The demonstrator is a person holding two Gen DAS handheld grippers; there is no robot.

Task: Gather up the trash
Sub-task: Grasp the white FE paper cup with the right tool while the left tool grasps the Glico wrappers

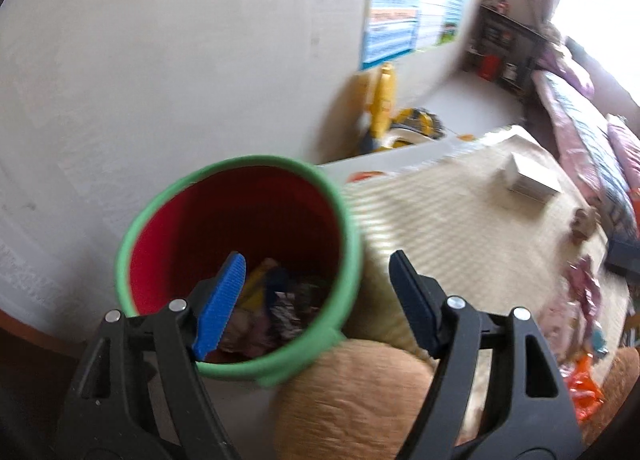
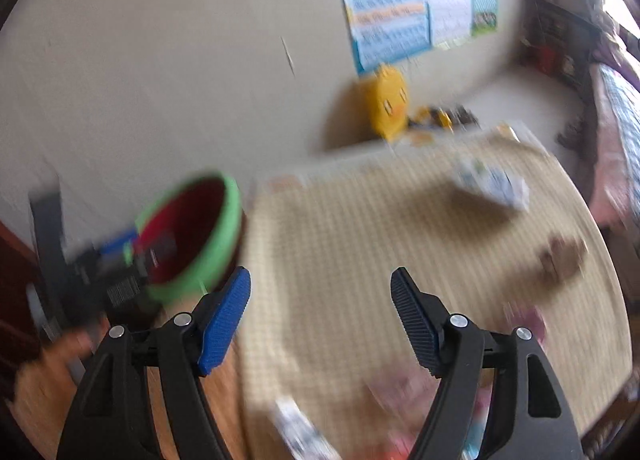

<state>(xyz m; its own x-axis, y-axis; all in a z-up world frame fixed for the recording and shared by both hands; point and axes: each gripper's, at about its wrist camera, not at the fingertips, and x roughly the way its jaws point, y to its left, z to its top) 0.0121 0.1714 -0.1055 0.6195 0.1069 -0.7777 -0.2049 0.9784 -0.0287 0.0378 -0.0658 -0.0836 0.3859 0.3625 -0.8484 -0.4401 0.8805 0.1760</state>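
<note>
A red bin with a green rim (image 1: 344, 220) stands by the wall, with several crumpled wrappers (image 1: 276, 308) at its bottom. My left gripper (image 1: 318, 264) hovers over the bin's right rim, open, with nothing between its blue pads. In the blurred right wrist view the bin (image 2: 224, 228) is at the left and my right gripper (image 2: 322, 276) hangs open and empty over the beige mat (image 2: 360, 228). Loose trash lies on the mat: a white crumpled pack (image 2: 492, 184), a brown scrap (image 2: 560, 256), pink wrappers (image 1: 580, 292) and an orange wrapper (image 1: 584, 388).
A white box (image 1: 528, 180) rests on the mat's far side. A tan plush thing (image 1: 352, 392) lies just below the bin. Yellow toys (image 2: 386, 104) lean on the wall under posters. Bedding (image 1: 580, 128) and a dark shelf (image 1: 504, 48) line the right.
</note>
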